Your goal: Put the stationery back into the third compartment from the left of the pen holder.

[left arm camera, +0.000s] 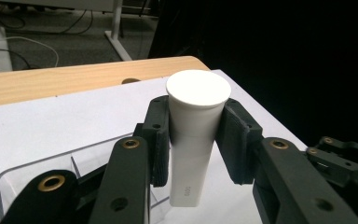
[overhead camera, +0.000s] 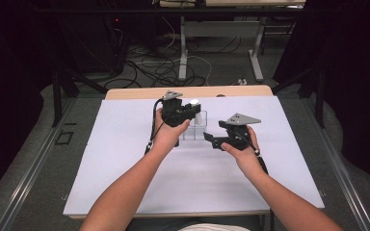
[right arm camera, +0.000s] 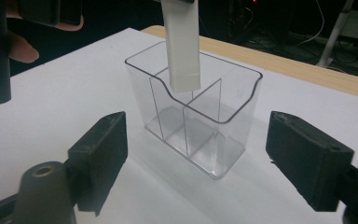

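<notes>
- White and smooth, the plastic tube (left arm camera: pixel 196 140) hangs upright in the left gripper (left arm camera: pixel 196 140), cap end up; both pads clench its upper body just below the wide flat cap.
- Its long axis stands nearly vertical, and the flat crimped lower end points down into the clear organizer (right arm camera: pixel 200 116), just at the level of the rim and above the cross of the inner dividers.
- Whether this lower end lies over one compartment or right over a divider I cannot tell surely; in the right gripper view it seems over the far compartments.
- Clear, hard and thin-walled, the organizer is a small box with rounded corners, one lowered side and partitions that make several cells; it stands on the white sheet (overhead camera: pixel 125 159) near the far edge of the table (overhead camera: pixel 135 93), about the middle of that edge.
- The right gripper (right arm camera: pixel 198 158) is released: its jaws stand wide apart with nothing between the pads, and the organizer lies straight ahead of them, near but apart.
- The pads look rubbery and matt black.
- My judgement: the coming move is a straight descent of the tube into one cell, and the left hand is the nearer one; the right gripper could steady the light box, which may slide easily on the smooth sheet.
</notes>
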Motion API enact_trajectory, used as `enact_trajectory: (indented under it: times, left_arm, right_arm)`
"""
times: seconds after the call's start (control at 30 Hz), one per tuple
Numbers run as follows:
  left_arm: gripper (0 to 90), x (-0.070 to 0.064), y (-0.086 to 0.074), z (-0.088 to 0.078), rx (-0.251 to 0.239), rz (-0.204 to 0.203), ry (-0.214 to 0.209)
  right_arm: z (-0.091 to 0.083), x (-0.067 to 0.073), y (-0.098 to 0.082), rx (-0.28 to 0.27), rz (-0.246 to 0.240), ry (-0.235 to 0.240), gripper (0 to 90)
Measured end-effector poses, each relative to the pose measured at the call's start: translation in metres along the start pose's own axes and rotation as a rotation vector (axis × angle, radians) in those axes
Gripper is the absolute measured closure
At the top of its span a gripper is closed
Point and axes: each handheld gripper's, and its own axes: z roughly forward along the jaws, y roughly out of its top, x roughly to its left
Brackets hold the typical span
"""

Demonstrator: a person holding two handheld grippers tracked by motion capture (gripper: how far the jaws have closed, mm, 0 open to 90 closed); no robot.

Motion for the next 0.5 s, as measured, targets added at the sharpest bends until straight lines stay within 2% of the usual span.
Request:
enact_trajectory:
  times: [0.3, 0.5]
  left_arm:
    - [66.8, 0.001, -0.003, 0.009, 0.000, 0.028, 0.035]
    - [66.8, 0.001, -0.005, 0.016, 0.002, 0.057, 0.058]
  right_arm:
    - [-0.007, -0.001, -0.007, 0.016, -0.037, -0.042, 13.4]
    - [-0.010, -0.003, -0.012, 0.027, -0.057, -0.048, 8.3]
